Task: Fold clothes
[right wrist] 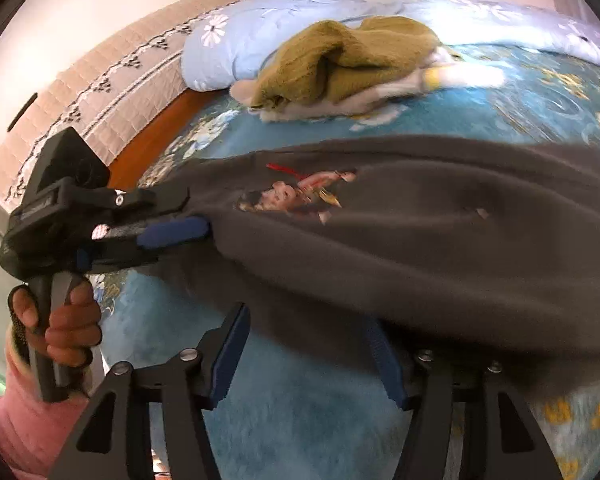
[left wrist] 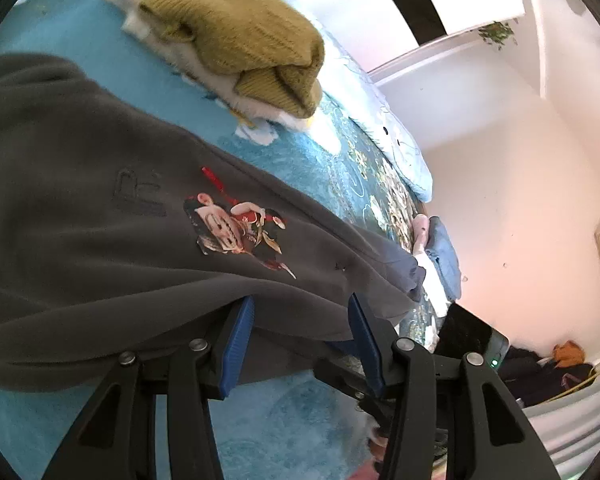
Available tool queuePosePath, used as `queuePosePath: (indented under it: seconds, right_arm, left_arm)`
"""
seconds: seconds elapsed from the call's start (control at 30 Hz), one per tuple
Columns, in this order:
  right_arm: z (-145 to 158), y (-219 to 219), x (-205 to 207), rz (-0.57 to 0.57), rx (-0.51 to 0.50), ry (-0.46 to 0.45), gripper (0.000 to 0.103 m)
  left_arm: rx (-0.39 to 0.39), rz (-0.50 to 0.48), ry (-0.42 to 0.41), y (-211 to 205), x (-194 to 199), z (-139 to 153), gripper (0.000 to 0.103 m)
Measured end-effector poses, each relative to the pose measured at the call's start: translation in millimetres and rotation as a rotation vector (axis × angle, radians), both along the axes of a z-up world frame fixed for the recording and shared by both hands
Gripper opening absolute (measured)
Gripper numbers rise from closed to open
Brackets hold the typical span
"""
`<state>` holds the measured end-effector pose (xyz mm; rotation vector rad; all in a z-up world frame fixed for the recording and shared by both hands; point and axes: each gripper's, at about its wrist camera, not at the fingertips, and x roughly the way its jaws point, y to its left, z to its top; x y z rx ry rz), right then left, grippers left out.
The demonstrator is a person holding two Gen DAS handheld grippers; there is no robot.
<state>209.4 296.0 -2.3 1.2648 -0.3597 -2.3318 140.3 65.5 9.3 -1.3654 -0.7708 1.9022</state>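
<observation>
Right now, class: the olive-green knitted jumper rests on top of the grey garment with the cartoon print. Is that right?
No. The olive-green knitted jumper rests on a white fluffy garment, apart from the grey garment; blue bedspread shows between them. The right wrist view shows this.

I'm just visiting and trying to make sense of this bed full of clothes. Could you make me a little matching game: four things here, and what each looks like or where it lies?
Things:
1. grey sweatshirt
2. olive knitted sweater
3. bedspread
4. pillow

Descriptions:
A. teal, fluffy, covers the bed
B. pale blue with white flowers
C. bears a cartoon print
D. folded on top of a white garment

Pairs: 1-C, 2-D, 3-A, 4-B
</observation>
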Motion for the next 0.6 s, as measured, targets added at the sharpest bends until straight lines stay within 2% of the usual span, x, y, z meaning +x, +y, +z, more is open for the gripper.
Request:
queuePosePath:
  seconds: [0.17, 0.27, 0.33, 0.37, 0.5, 0.6]
  right_arm:
    - [-1.1, -33.6, -23.9, 0.108, -0.017, 0.009, 0.071]
    - [-1.4, -55.3, -27.4, 0.173, -0.004, 0.031, 0.072]
    - [-1.7, -69.5, -28.5, 0.215, 0.008, 0.047, 0.076]
    - [-1.8, -76.5, -29.0, 0.236, 0.014, 0.055, 0.077]
    - [-5.9, -87.2, -30.7, 0.258, 0.048, 0.084, 0.077]
    - [-1.3, -87.0, -21.8, 0.298, -0.012, 0.086, 0.077]
  left_arm:
    - [0.029, 0.044, 0.048, -24.7, 4.6, 22.6, 0.051]
    - [-0.046, 0.134, 0.092, -51.6, 9.0, 30.5, 0.055]
    - [-0.096, 0.185, 0.081, -67.9, 11.6, 22.0, 0.055]
    - [-0.096, 0.195, 0.066, -73.1, 12.5, 16.3, 0.055]
    - [-0.074, 0.259, -0.02, -93.8, 16.7, -17.7, 0.055]
    - [-0.047, 0.277, -0.048, -102.0, 19.4, -31.1, 0.055]
